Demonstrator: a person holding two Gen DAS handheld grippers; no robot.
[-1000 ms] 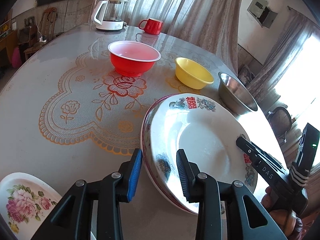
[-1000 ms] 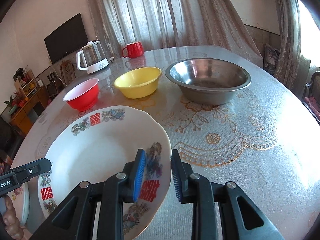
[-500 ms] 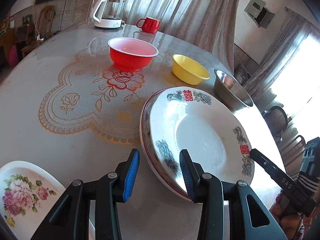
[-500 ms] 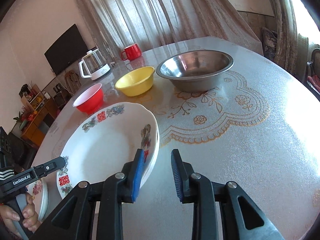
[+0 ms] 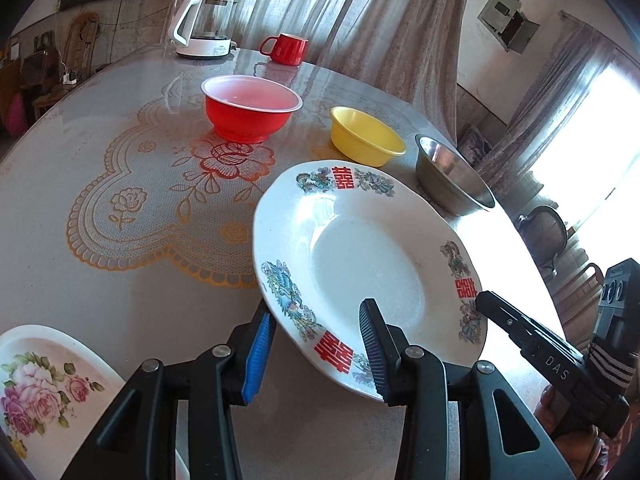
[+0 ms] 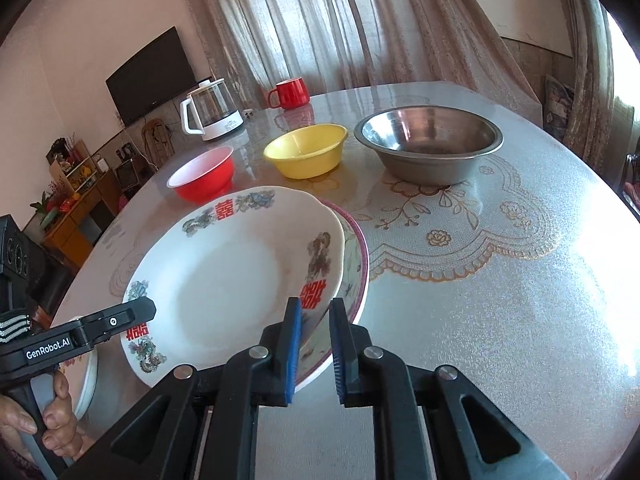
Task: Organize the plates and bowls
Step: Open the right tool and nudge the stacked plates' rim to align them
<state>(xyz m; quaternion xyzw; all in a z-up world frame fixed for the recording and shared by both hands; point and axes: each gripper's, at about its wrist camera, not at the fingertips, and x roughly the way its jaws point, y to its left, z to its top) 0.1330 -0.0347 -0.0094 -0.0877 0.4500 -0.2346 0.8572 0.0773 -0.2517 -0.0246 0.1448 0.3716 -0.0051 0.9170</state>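
Plates (image 5: 372, 264) stacked on the counter (image 6: 500, 300) sat between both tongs; the left tongs (image 5: 316, 354) straddled the rim unclenched, while the right tongs (image 6: 313, 344) closed on the opposite rim, apparently to shift them.

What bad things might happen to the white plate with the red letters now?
1. The right hand-held gripper pinches only the rim of the tilted white plate with red characters. It might slip and crack against the pink-rimmed plate beneath.
2. The left hand-held gripper straddles another part of the rim with its jaws apart, so it may give little support.
3. Swinging the plate forward could knock the yellow plastic bowl.
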